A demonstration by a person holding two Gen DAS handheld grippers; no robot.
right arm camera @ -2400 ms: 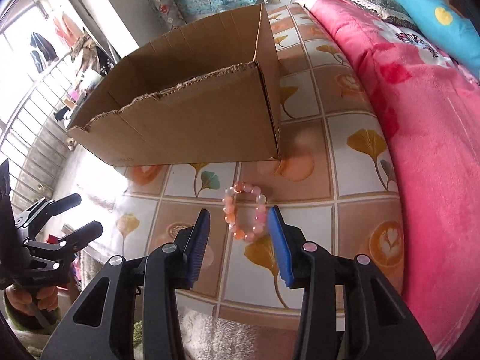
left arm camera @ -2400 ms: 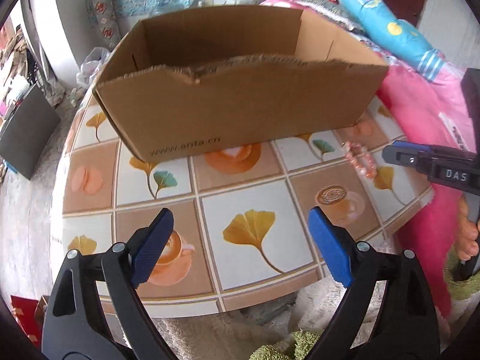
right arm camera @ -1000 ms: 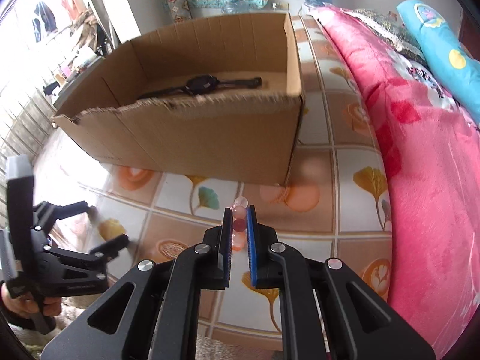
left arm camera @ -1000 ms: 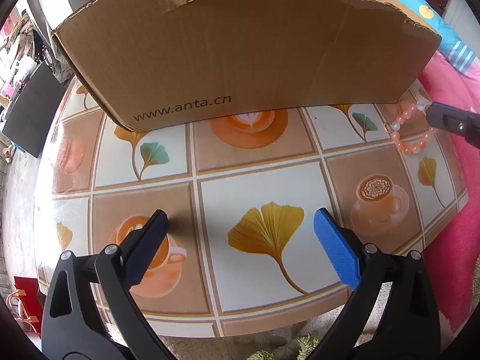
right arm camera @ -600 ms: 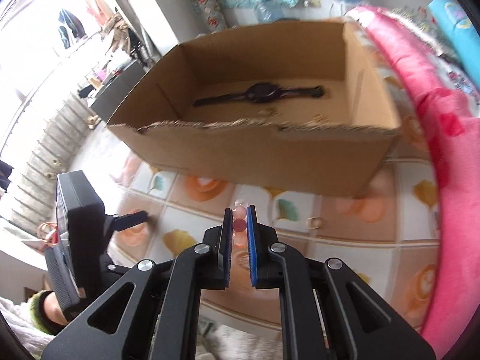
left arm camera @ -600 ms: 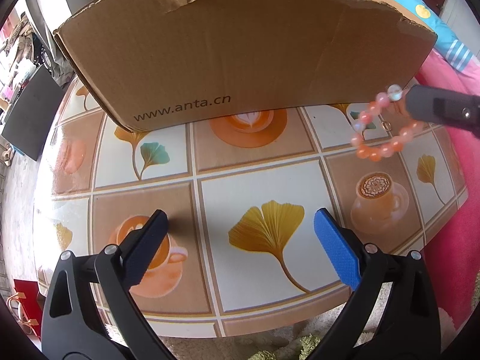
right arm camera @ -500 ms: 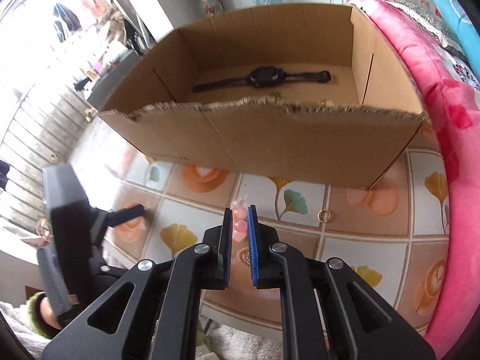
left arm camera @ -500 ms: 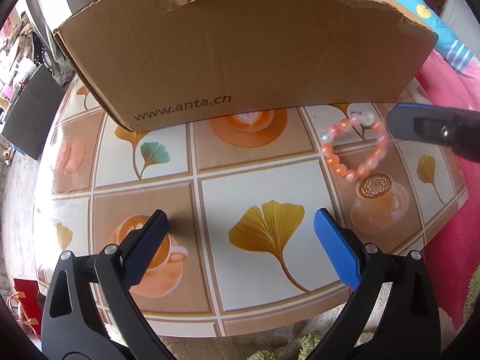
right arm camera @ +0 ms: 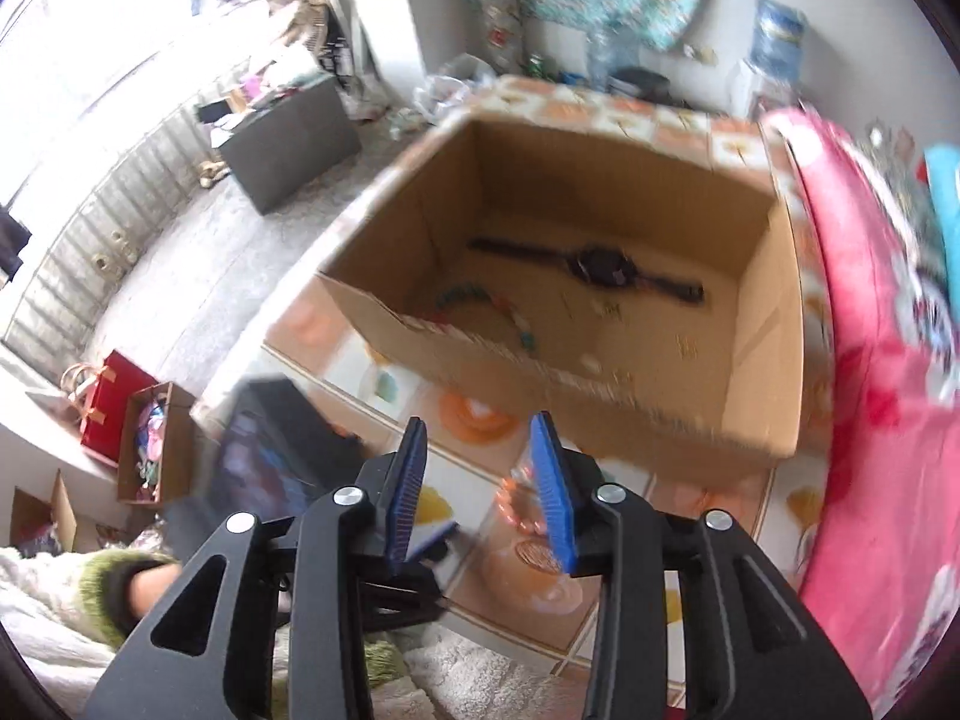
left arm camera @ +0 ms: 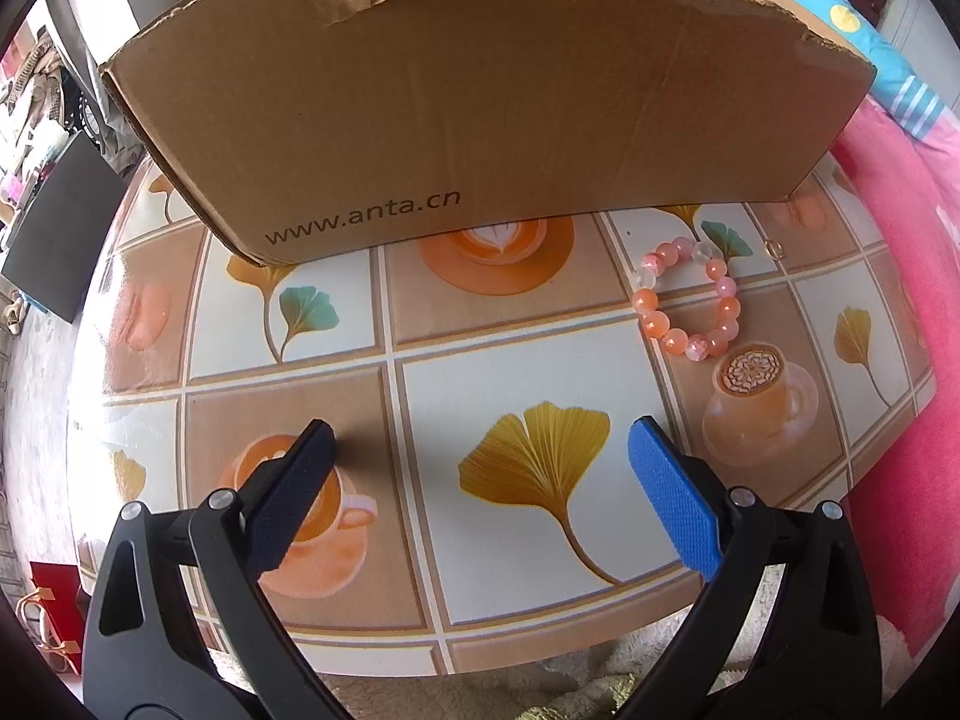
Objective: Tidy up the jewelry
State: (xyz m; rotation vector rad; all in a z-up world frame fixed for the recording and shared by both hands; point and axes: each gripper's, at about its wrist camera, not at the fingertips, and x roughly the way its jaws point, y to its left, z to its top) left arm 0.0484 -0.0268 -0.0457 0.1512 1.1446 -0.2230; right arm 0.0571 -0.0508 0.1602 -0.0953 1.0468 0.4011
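The pink bead bracelet (left arm camera: 687,300) lies flat on the desk (left arm camera: 528,372) just in front of the cardboard box (left arm camera: 480,90), near its right front corner; a small ring (left arm camera: 776,249) sits beside it. The left tongs (left arm camera: 480,450) stand wide and empty before the box. The right tongs (right arm camera: 477,468) are parted and grip nothing; their view is motion-blurred, the bracelet partly hidden behind one finger. Inside the box a black watch (right arm camera: 600,267) and a blurred bead string (right arm camera: 480,303) lie on the bottom
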